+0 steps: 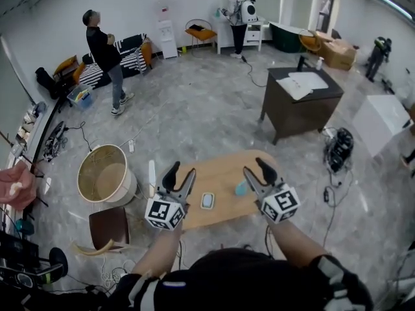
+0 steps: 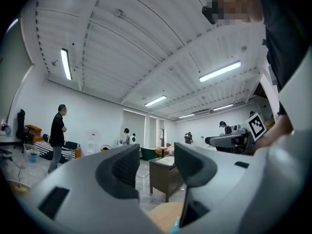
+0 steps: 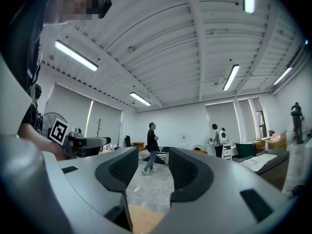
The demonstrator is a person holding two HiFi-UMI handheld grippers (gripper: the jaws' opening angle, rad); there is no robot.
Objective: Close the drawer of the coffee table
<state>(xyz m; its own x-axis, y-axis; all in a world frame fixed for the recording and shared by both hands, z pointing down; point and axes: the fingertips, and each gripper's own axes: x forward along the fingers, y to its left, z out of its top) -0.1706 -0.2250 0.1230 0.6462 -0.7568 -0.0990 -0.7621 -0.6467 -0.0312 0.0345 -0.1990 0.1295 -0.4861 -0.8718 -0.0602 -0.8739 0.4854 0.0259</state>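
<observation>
Your coffee table (image 1: 224, 173) sits at lower centre of the head view. Its near edge is hidden behind your left gripper (image 1: 181, 172) and right gripper (image 1: 257, 168), and its drawer cannot be made out from above. Both grippers hover over the tabletop, jaws spread apart with nothing between them. The two small bluish objects (image 1: 207, 201) on top are too small to identify.
</observation>
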